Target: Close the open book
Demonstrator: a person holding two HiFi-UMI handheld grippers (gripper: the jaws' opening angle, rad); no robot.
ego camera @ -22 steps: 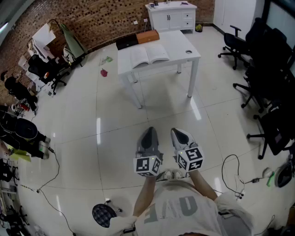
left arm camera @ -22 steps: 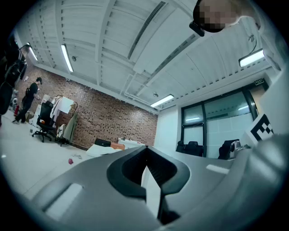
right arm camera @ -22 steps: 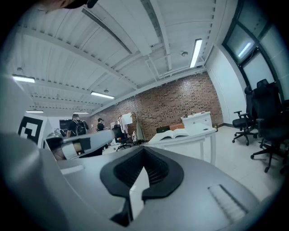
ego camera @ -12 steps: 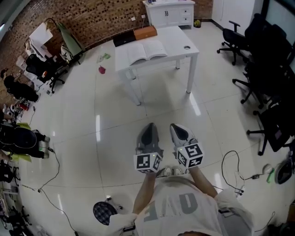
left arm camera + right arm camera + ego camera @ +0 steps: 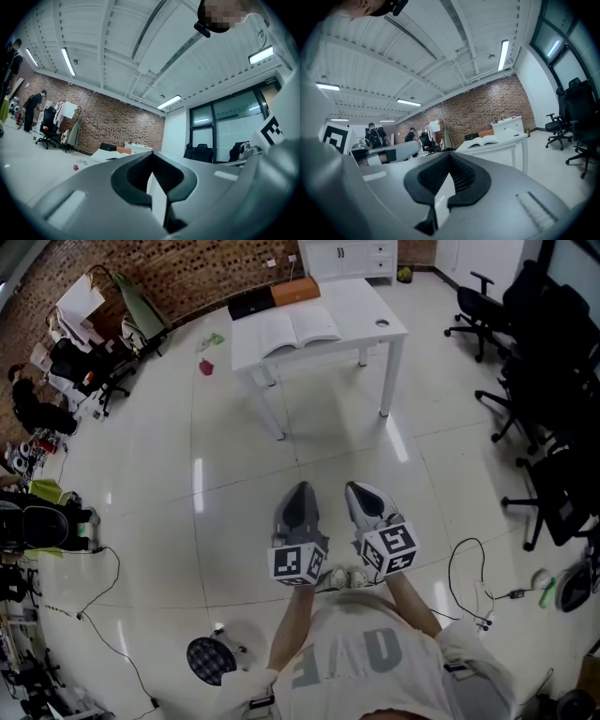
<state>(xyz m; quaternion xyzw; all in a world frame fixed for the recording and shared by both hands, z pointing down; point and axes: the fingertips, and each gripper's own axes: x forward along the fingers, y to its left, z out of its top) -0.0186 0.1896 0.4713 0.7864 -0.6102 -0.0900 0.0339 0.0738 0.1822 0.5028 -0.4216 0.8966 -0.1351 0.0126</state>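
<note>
Though it stays open, book (image 5: 298,331) sits higher upframe.

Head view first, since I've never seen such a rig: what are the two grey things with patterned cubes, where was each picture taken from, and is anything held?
A person holds a gripper in each hand: the left gripper and the right gripper. The marker cube on each is part of it. One picture looks down from the person's head; the other two look along each gripper's jaws. Both grippers are shut and empty. Ahead, a white table carries an open book.
</note>
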